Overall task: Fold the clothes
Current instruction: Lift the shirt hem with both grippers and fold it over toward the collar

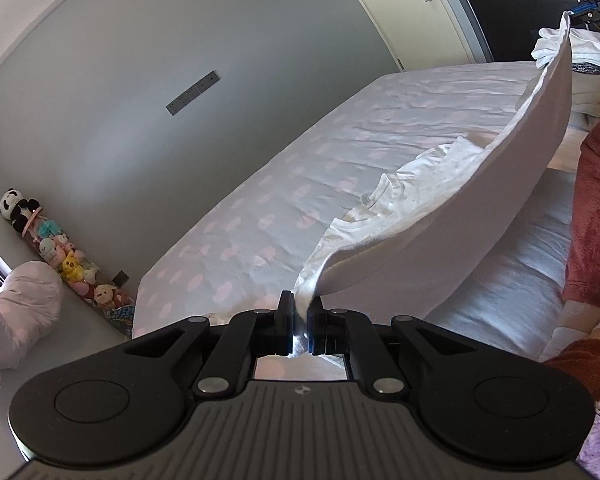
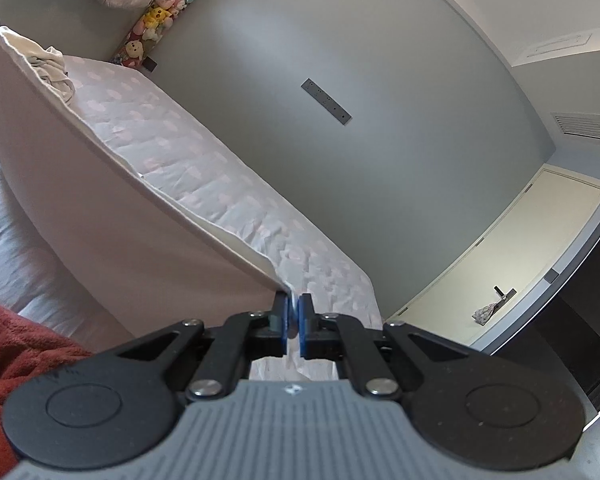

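From the left wrist, the left gripper (image 1: 300,316) has its jaws drawn almost together, pinching a bunched corner of a white garment (image 1: 440,208). From that pinch the cloth rises ahead and to the right in a long, taut band, hanging clear above the bed (image 1: 260,184), and its far end reaches the right gripper (image 1: 571,16) at the upper right, of which only the dark frame with a blue part shows. A ribbed neckline with a small label lies in the slack folds just ahead of the left gripper. The bed wears a white sheet with pale pink spots. Beyond the far end of the band, a pile of white clothes (image 1: 572,50) sits on the bed. To the right of the gripper a russet fleecy sleeve (image 1: 596,208) comes into view. Far to the left, a row of plush toys (image 1: 60,248) lines the grey wall.

From the right wrist, the right gripper (image 2: 294,316) is likewise nearly closed, its blue pads (image 2: 286,320) nipping the garment (image 2: 80,184) corner at the very tips. The cloth stretches away up and to the left, taut along its top edge, with loose folds at the far end. The spotted bed (image 2: 228,184) lies ahead beneath it. At lower left sits the russet sleeve (image 2: 16,352); the plush toys (image 2: 160,12) stand at upper left, and a cream door (image 2: 512,256) is off to the right.
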`<act>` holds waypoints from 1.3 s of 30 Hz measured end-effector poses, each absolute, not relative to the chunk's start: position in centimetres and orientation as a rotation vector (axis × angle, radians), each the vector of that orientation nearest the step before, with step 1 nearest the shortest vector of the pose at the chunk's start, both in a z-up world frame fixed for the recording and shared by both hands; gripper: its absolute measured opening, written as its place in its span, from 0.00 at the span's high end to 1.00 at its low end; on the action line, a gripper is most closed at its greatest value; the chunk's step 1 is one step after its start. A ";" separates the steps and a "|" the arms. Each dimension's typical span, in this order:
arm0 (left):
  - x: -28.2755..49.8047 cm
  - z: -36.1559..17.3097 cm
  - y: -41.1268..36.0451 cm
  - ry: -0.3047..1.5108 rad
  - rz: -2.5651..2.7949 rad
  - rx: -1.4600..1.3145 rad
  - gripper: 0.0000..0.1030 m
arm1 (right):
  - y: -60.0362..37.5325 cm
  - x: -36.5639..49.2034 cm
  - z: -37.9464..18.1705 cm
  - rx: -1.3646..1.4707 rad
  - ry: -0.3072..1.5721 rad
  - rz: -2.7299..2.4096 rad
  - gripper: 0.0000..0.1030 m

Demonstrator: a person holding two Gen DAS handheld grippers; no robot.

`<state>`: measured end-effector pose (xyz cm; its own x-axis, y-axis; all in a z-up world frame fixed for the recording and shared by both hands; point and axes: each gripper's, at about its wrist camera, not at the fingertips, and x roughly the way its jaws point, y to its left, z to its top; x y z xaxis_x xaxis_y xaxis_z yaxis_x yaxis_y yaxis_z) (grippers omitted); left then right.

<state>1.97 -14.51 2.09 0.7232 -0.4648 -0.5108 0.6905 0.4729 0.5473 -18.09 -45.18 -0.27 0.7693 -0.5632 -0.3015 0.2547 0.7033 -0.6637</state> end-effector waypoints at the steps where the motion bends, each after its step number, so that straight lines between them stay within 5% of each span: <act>1: 2.9 2.2 -15.0 0.319 -0.726 0.813 0.96 | -45.8 -17.1 -0.2 -0.637 0.525 -0.472 0.95; 17: 21.7 1.2 -23.7 0.540 -0.770 0.763 0.96 | -56.6 3.8 -1.4 -0.633 0.625 -0.430 0.95; 39: 41.7 -18.7 -34.3 0.879 -0.788 0.779 0.95 | -69.4 26.6 -21.7 -0.485 0.935 -0.344 0.95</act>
